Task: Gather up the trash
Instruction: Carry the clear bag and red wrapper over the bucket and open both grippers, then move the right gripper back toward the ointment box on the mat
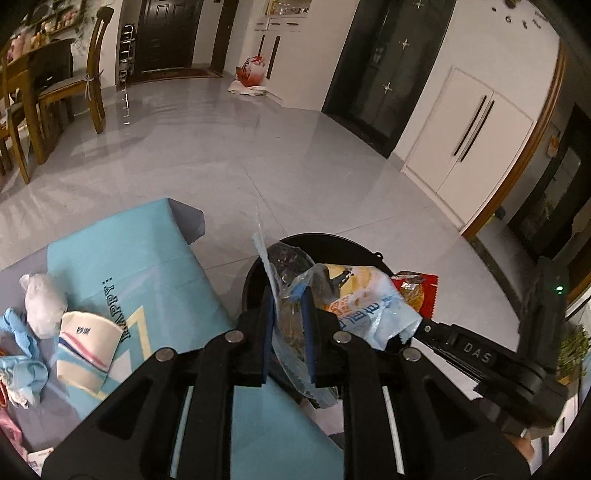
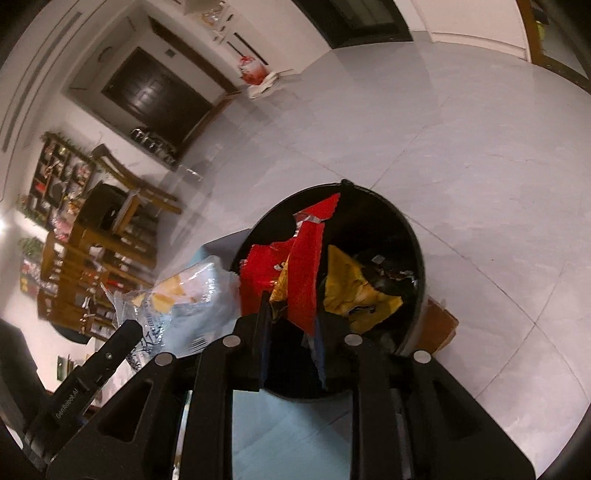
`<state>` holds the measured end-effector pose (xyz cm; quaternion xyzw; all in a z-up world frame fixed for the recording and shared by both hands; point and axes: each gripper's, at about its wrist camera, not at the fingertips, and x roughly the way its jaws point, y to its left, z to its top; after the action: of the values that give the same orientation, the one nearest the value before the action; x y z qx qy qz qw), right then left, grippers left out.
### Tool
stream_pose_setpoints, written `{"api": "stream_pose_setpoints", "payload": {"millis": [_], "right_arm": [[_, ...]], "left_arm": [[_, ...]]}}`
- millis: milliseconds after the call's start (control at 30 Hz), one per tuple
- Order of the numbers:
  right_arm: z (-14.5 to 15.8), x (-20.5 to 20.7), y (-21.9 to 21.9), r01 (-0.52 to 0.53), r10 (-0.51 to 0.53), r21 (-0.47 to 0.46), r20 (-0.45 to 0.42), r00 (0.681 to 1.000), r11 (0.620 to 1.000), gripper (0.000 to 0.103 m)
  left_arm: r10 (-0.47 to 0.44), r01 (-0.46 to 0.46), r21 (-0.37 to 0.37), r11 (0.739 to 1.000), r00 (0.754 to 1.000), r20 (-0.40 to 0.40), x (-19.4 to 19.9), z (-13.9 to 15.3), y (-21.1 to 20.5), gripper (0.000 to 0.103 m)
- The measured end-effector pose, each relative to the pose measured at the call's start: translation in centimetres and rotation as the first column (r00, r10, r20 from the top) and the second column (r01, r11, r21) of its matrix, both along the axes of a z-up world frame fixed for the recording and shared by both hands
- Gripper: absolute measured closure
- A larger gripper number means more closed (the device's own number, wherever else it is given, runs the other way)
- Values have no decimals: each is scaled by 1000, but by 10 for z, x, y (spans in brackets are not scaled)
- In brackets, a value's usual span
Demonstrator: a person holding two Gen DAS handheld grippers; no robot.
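Gleaming under indoor light, a pale grey tiled floor (image 1: 229, 155) fills the left wrist view, running back to a dark door (image 1: 166, 33), white cabinets (image 1: 469, 147) and a wooden dining chair (image 1: 88, 70). Below, a table with a teal cloth (image 1: 147, 258) carries a paper cup (image 1: 86, 349) on its side, a crumpled white wad (image 1: 44, 304) and blue scraps. The left gripper (image 1: 288, 328) stands narrow, clamped on a clear plastic snack wrapper (image 1: 291, 325) over the black trash bin (image 1: 332, 245) just beside the table edge. From the right wrist view, the same floor curves around the bin (image 2: 413, 236), which holds yellow wrappers (image 2: 354, 291); shelves and chairs crowd the left wall. The right gripper (image 2: 291, 332) hangs above the bin's mouth, jaws narrow, a red wrapper (image 2: 306, 273) between them; whether the pads press it cannot be told.
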<state>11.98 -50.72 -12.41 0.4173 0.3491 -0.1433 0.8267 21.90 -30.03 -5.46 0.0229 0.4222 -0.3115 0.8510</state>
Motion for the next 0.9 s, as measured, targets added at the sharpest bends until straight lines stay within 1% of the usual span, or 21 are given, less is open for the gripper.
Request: {"api": "stream_pose_setpoints", "payload": {"millis": [33,67,100,133,167,200,267,333,400,467,533,667,733,833,900], "right_arm": [[-2,2,-2,3,-3,7,-9,1000,1000,76],[-6,6,-3,-4,4,12,-24,1000,1000,74],[-10,12,-2,-19,20,14,-51,999,1000,68],[-12,15,-2,-24,25,17,-70,997,1000,61],[-15,17,-2,-23,25,24,-85,996,999,59],[-15,18,-1,-22,24,30,-85,996,999,59],[-13,16,-1,-15,17,33,-79,997,999,56],[-12,14,-3,-4,6,30,-74,997,1000,52],[-12,12,-3,1,2,37,-74,997,999,50],[-11,11,-1,-3,6,45,-77,997,999,50],[-11,12,1,-15,19,48,-80,997,999,49],[-6,17,12,-48,50,29,-79,996,998,47],[-3,19,19,-68,69,14,-78,995,998,46],[-3,23,32,-104,103,0,-80,991,995,45],[-2,27,44,-135,134,-7,-81,988,991,44]], "left_arm": [[0,0,1,1000,1000,-10,2,-4,-5,79],[2,-2,1,1000,1000,-19,4,-7,-6,70],[9,-9,0,1000,999,-33,8,-13,-9,67],[11,-11,-1,1000,999,-45,13,-17,-11,60],[11,-11,0,1000,998,-59,16,-21,-13,53],[23,-22,4,1000,997,-68,19,-26,-13,50],[24,-25,-9,1000,996,-86,22,-31,-11,35],[21,-24,-25,999,995,-101,22,-36,-5,30],[23,-27,-35,999,993,-113,20,-38,4,26],[28,-35,-59,998,992,-120,16,-39,17,19],[31,-41,-77,996,991,-130,11,-39,26,15],[49,-66,-103,992,986,-157,-4,-43,61,8],[60,-78,-101,992,983,-171,-15,-47,80,4],[62,-89,-114,989,973,-223,-30,-53,106,4],[79,-116,-135,984,964,-255,-39,-54,130,4]]}}
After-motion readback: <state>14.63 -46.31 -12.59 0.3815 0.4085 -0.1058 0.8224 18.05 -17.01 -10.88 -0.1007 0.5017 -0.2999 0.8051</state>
